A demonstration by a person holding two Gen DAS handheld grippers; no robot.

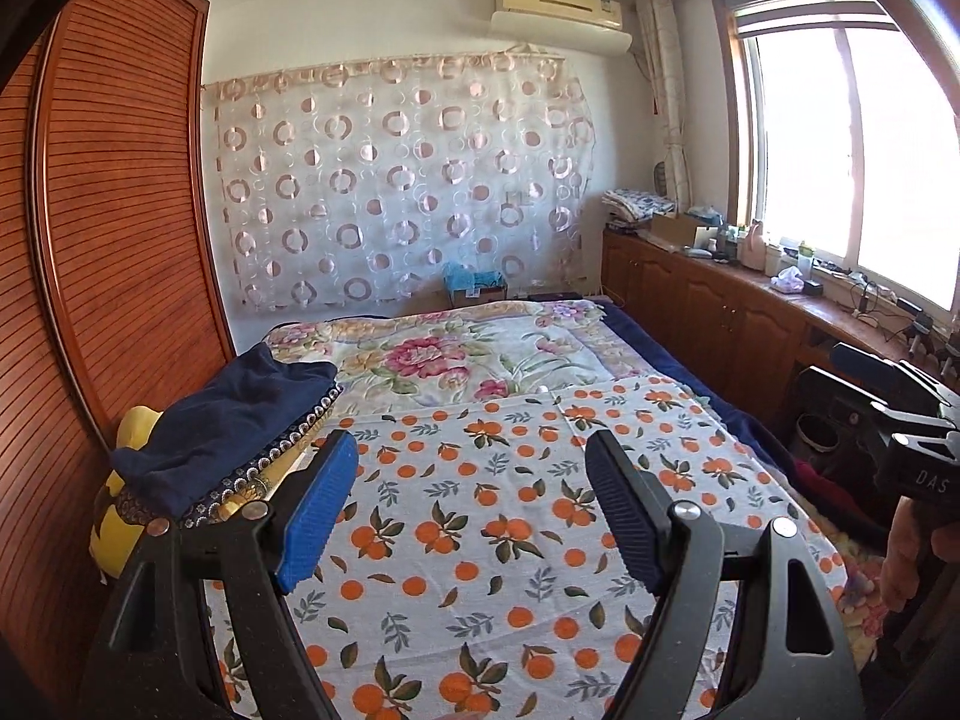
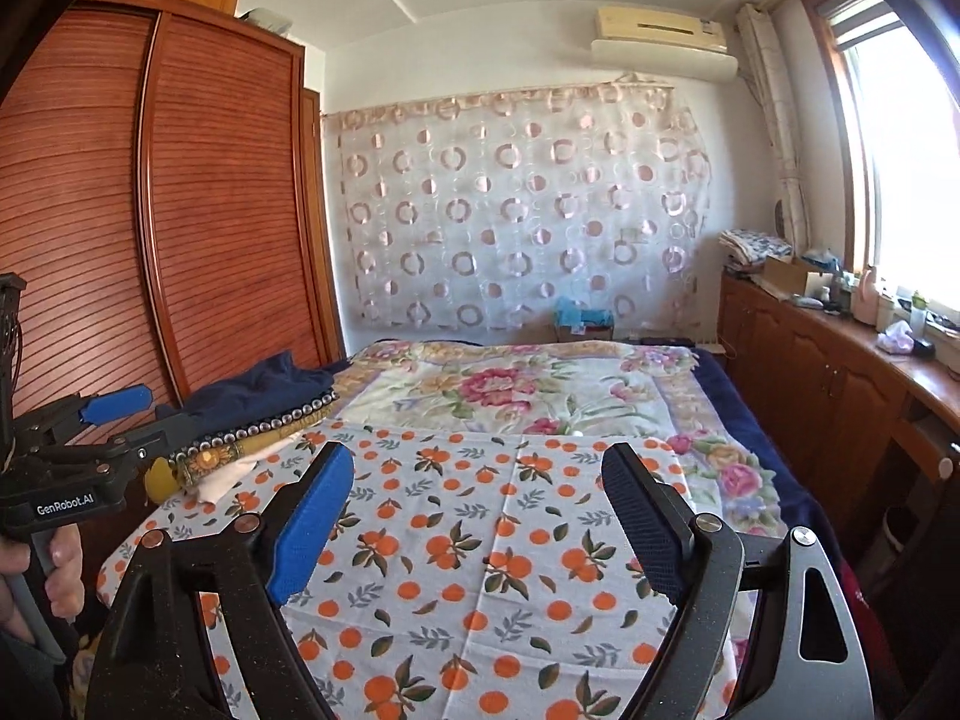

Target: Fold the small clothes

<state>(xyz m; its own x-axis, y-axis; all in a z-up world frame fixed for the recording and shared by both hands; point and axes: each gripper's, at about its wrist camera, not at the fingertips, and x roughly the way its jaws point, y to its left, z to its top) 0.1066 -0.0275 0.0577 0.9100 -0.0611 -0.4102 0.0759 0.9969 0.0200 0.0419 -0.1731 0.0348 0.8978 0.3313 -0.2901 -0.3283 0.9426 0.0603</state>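
A pile of folded small clothes lies at the bed's left edge, topped by a navy garment over a patterned piece and a yellow one. My left gripper is open above a white cloth printed with oranges, with nothing between its blue pads. My right gripper is also open over that cloth and holds nothing. The cloth lies flat across the near half of the bed.
A floral bedspread covers the far half of the bed. A tall wooden wardrobe stands close on the left. On the right, a low wooden cabinet with clutter on top runs under the window. A person's hand grips the left handle.
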